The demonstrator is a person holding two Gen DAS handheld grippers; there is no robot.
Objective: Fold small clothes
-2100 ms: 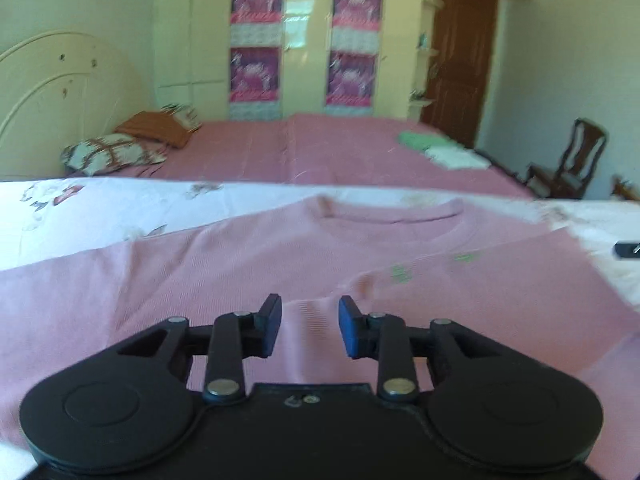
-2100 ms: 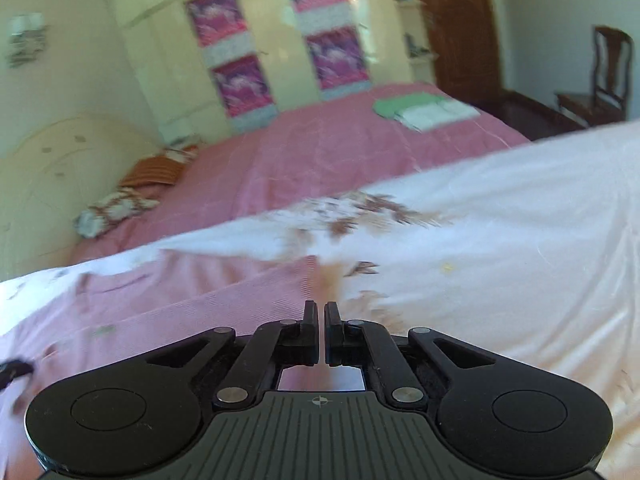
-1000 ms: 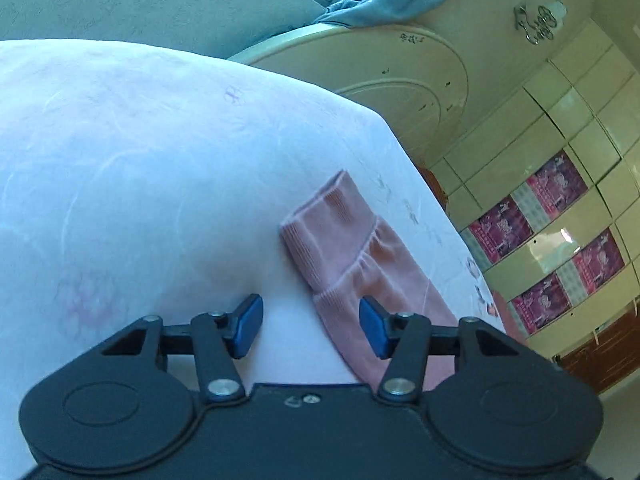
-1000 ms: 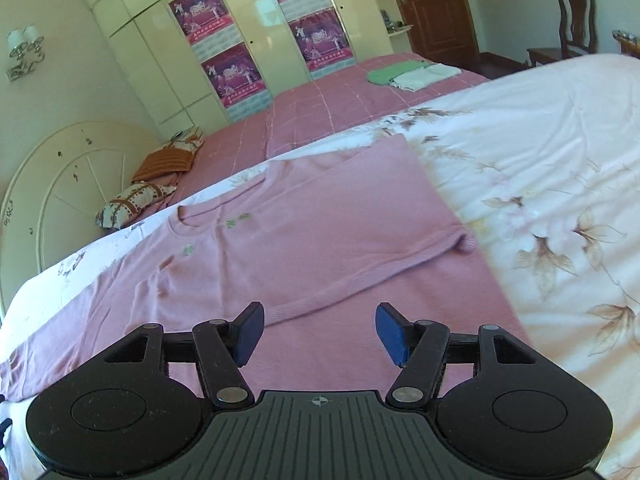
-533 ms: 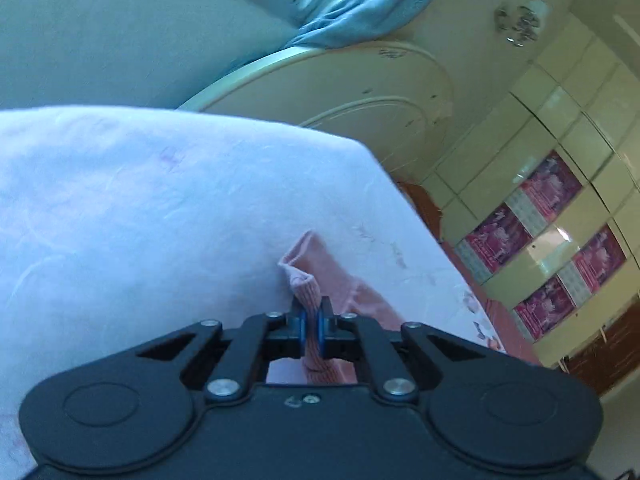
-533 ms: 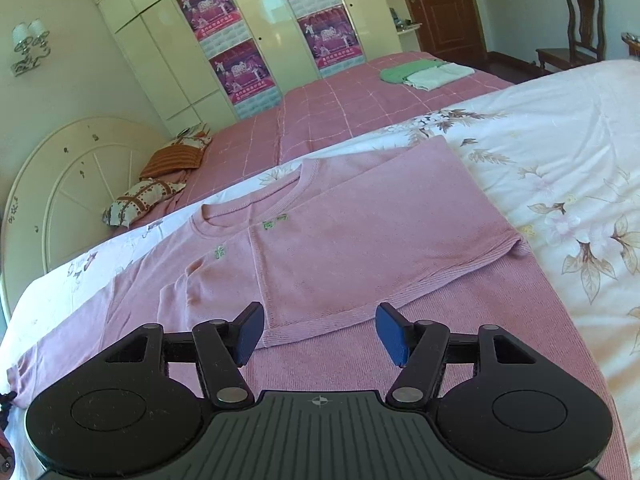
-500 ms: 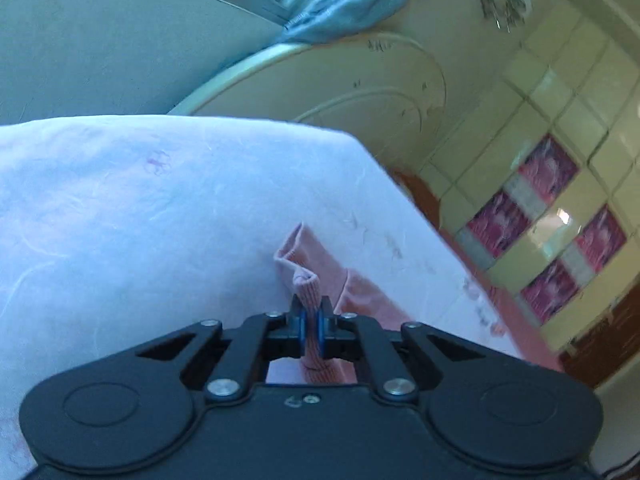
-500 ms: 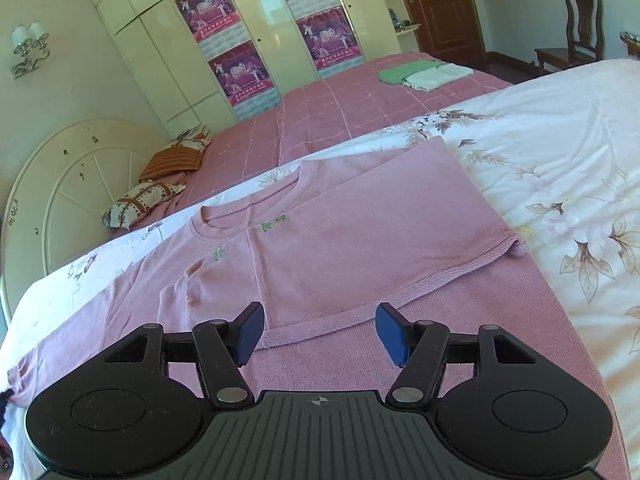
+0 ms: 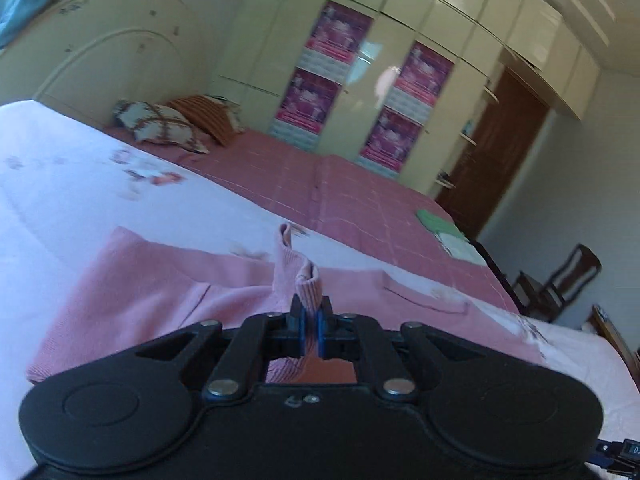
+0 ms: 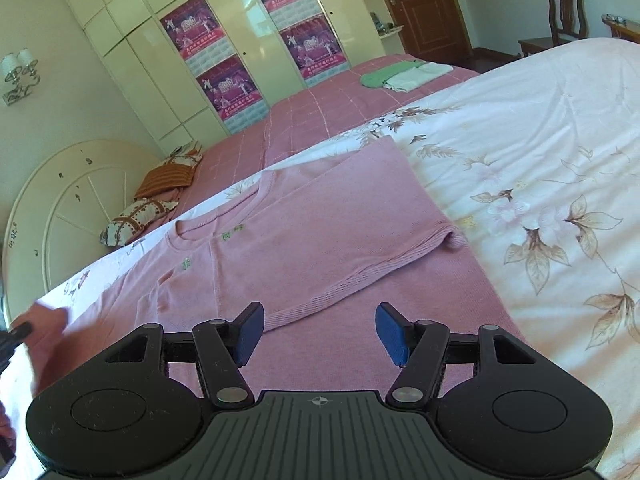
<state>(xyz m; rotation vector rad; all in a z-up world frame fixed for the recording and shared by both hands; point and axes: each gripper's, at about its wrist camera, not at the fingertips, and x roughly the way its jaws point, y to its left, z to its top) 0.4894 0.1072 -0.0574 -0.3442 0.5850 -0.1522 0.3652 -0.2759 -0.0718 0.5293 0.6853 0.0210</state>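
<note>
A pink knit sweater (image 10: 304,248) lies flat on the floral bedspread (image 10: 560,152), its right sleeve folded across the body. My left gripper (image 9: 310,326) is shut on the ribbed cuff (image 9: 308,284) of the left sleeve and holds it raised above the sweater's body (image 9: 160,292). In the right wrist view that lifted sleeve (image 10: 44,328) shows blurred at the far left edge. My right gripper (image 10: 320,334) hovers open over the lower part of the sweater, with nothing between its blue pads.
A second bed with a pink checked cover (image 10: 332,108) lies behind, with folded green and white clothes (image 10: 404,74) and pillows (image 10: 140,216). A cream wardrobe (image 10: 224,40) lines the wall. A wooden chair (image 10: 564,4) and brown door (image 10: 420,4) stand at the right.
My left gripper closed on the sleeve cuff, then swung it up and across toward the sweater's body, rolling as it went. The right gripper stayed open and nearly still.
</note>
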